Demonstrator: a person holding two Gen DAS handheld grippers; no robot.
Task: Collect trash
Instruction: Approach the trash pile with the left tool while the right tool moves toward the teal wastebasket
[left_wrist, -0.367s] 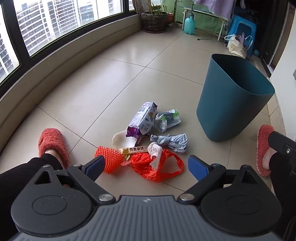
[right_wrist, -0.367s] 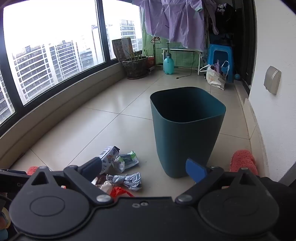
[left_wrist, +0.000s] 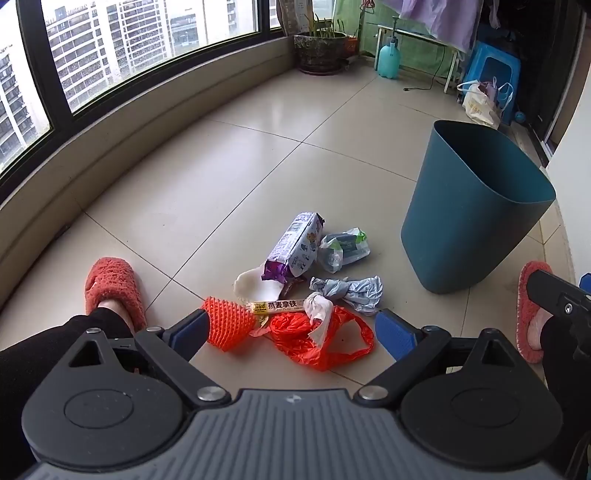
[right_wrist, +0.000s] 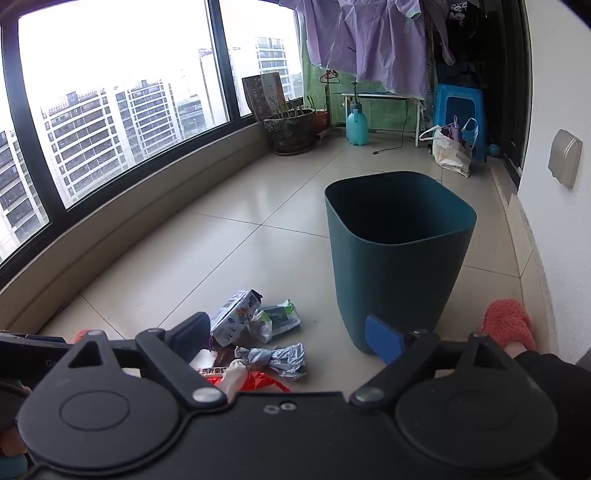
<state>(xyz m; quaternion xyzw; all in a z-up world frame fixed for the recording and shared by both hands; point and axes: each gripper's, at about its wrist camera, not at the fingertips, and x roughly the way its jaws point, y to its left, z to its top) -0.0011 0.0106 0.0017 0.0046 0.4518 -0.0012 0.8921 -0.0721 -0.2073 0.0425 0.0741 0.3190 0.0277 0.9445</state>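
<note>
A pile of trash lies on the tile floor: an orange foam net, a red plastic bag, a purple-white snack bag, a clear green-printed wrapper, a crumpled blue-grey wad, a yellow stick wrapper and a white paper piece. A dark teal bin stands to the right, upright and open-topped. My left gripper is open and empty, low over the near side of the pile. My right gripper is open and empty, facing the bin, with the pile below left.
My feet in orange slippers flank the pile. A curved window ledge runs along the left. A plant pot, a teal sprayer, a blue stool and a white bag stand at the far end.
Both grippers have tilted up slightly, so the pile and the bin sit lower in both views. Both stay open and empty.
</note>
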